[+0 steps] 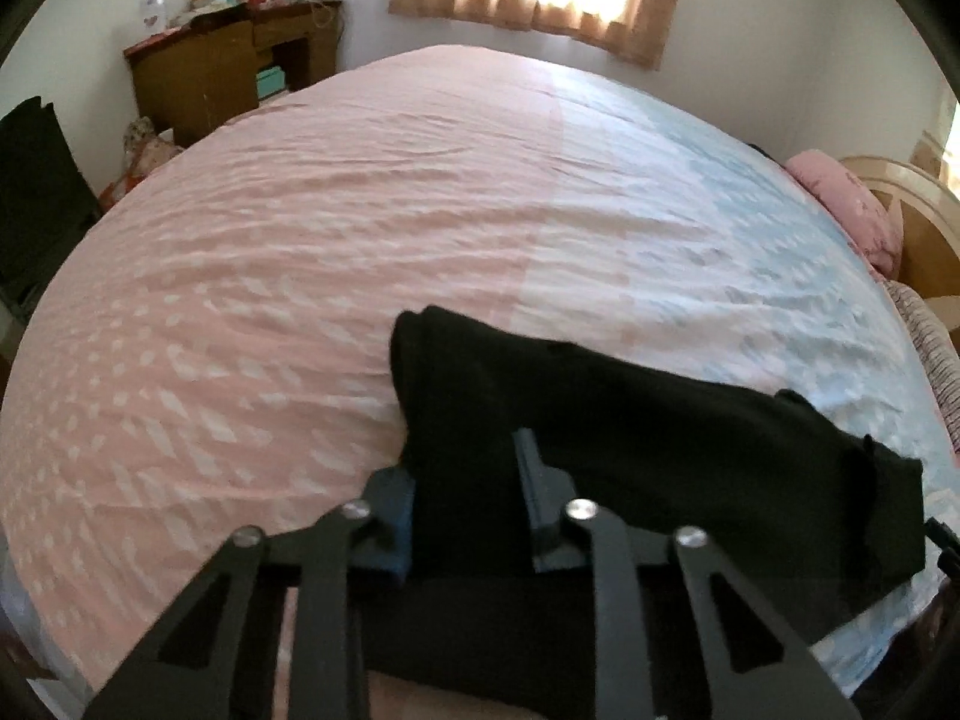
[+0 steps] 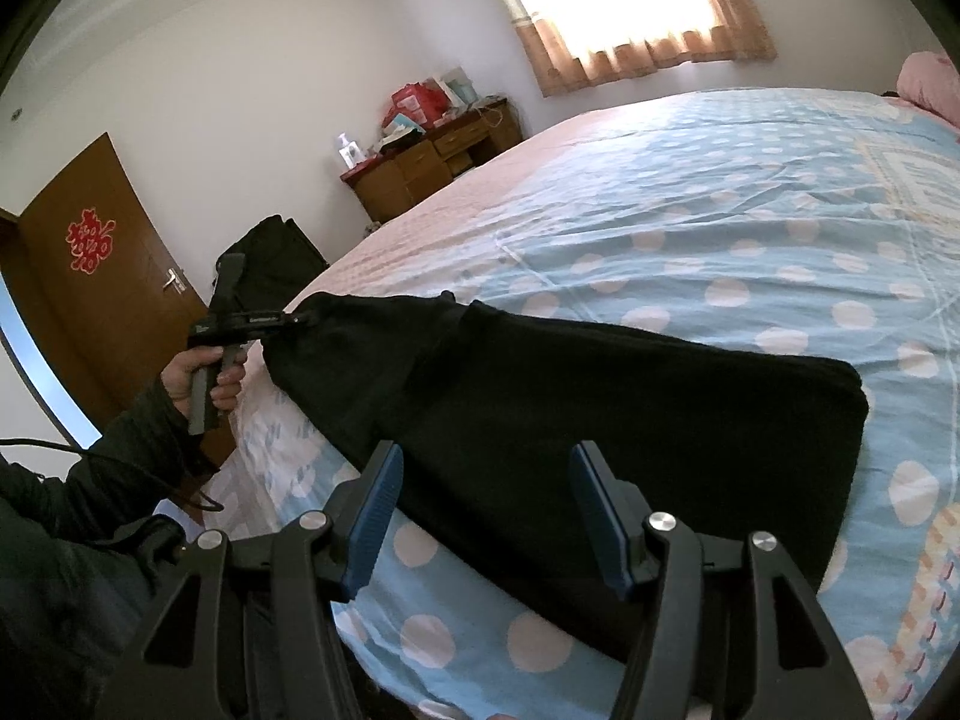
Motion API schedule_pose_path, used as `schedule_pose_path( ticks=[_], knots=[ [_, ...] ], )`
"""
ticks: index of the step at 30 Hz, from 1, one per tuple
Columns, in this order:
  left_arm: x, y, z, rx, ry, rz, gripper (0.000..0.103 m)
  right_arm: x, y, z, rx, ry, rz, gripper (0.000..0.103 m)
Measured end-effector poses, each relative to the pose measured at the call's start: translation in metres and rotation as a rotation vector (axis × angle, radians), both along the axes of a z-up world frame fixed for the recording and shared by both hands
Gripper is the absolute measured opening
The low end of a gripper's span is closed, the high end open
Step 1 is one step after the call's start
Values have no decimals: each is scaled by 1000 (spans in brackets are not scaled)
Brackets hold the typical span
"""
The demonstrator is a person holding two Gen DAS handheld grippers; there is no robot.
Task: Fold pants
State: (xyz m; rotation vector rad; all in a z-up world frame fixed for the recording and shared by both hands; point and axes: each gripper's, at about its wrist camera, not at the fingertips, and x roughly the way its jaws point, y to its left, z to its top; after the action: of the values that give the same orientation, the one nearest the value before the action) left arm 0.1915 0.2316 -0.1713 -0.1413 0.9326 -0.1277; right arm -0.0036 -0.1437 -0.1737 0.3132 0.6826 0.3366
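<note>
Nearest the left wrist camera, the left gripper (image 1: 465,480) was seen with its two fingers (image 1: 531,468) drawn in against a thick fold of the black pants (image 1: 630,420), the cloth filling the gap between the pads, so the jaws were clamped on the pants at one end. In the right wrist view the same gripper (image 2: 294,319) was found at the far left end of the garment, held by a hand (image 2: 201,381) coming out of a dark sleeve (image 2: 120,462), with the cloth raised a little there.

The right gripper (image 2: 486,516) was held with its blue-padded fingers (image 2: 375,516) well apart, poised over the near edge of the pants (image 2: 600,420); whether the pads touched the cloth could not be told, and nothing was pinched between them.

The pants were laid as a long dark band across the near edge of the bed (image 2: 720,228), on a spread that was pink on one side (image 1: 270,252) and blue with pale dots on the other.

Farther off, a pink pillow (image 1: 846,204) was seen at the head of the bed. Beyond the bed, a cluttered wooden desk (image 2: 432,162) was set against the white wall, a curtained window (image 2: 636,6) was lit brightly, and a brown door (image 2: 102,258) with a red paper ornament (image 2: 90,240) was seen at the left.
</note>
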Motion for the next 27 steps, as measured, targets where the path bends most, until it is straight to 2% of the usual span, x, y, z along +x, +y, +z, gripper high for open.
schedule_pose_path(
  ticks=[5,10,17,23,27],
  knots=[
    [-12,-12,29,-34,-27,-12,23,-2,-5,2,-2,-14,-23,60],
    [-30,-38,69,-122,-65,-78,23,-4,-15,6,11,-32,-57,60],
    [-44,-104,107,-195,-89,-225,23,-9,-28,17,9,-73,-114,60],
    [-49,-174,119,-214,-67,-368,23,-18,-53,27,32,-111,-205,60],
    [-52,-218,126,-199,-55,-441,23,-25,-73,29,46,-125,-272,60]
  ],
)
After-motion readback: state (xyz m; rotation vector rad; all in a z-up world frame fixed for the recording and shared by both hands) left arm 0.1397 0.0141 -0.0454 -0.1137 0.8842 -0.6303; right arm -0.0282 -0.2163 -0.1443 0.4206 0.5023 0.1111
